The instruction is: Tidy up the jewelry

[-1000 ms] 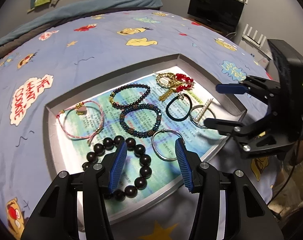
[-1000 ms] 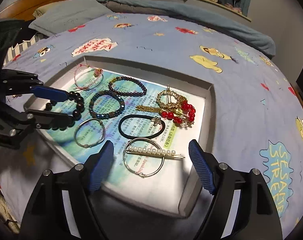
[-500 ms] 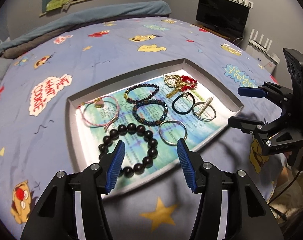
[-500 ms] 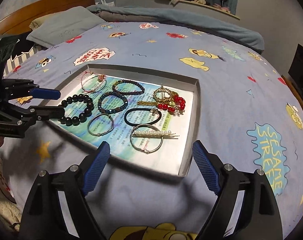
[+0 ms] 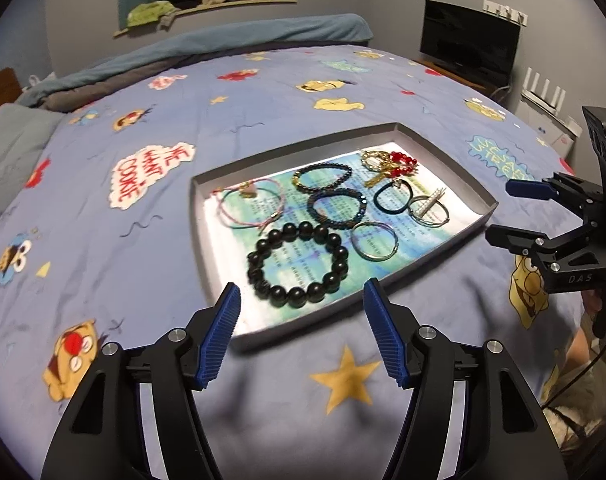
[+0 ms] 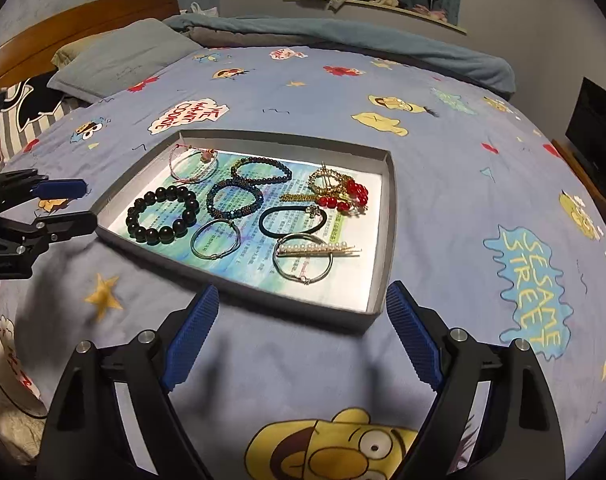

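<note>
My left claw (image 5: 299, 300) and my right claw (image 6: 303, 304) both hang wide and hold nothing, each just short of the near rim of the grey tray (image 6: 390, 216) on the bed (image 6: 443, 168); bare quilt lies open all round the tray. Inside, the black bead bracelet (image 5: 299, 266) lies nearest my left claw, the pearl clip (image 6: 317, 250) across a silver ring nearest my right; the low tray wall stands between them and me.

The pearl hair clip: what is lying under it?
The pearl hair clip lies across a silver bangle, on the tray's printed paper lining. The bangle's crossed stretches are covered.
</note>
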A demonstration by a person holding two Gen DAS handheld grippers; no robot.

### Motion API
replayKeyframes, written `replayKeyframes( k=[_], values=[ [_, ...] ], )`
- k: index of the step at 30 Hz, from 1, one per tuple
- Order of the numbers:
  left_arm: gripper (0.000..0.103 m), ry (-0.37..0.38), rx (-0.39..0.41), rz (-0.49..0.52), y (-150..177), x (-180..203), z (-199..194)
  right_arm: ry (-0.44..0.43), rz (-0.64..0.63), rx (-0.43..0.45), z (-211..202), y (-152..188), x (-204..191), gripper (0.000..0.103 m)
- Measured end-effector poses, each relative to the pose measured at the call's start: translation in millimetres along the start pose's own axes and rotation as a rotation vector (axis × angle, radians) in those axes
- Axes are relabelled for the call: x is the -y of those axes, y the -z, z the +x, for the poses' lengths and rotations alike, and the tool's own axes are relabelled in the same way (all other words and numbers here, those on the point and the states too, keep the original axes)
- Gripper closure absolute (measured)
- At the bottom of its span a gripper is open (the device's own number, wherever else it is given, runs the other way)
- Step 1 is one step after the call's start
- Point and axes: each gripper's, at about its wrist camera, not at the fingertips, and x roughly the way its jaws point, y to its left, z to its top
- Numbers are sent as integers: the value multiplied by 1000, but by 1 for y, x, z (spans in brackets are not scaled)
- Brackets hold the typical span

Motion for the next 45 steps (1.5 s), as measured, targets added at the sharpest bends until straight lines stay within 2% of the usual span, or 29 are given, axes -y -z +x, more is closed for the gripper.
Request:
replayKeyframes(
  k=[5,11,14,18,21,27,45],
  values=[
    [26,-59,41,-19,6,4,-17,17,33,32,-12,3,-2,13],
    [22,-112,84,-44,10,14,-35,28,44,60,-23,6,-9,8],
    [17,-163,104,-43,12,22,-41,25,58,70,-27,8,-12,7],
    [13,-173,125,-70,16,30,-49,32,74,87,-35,12,-13,6],
    [12,-220,144,-75,17,35,-51,40,93,97,-38,13,-12,6],
    [11,-231,148,-111,19,36,-53,36,108,103,-44,20,-13,6],
    [10,-234,132,-115,22,37,-52,34,117,91,-44,26,-10,6]
  ],
)
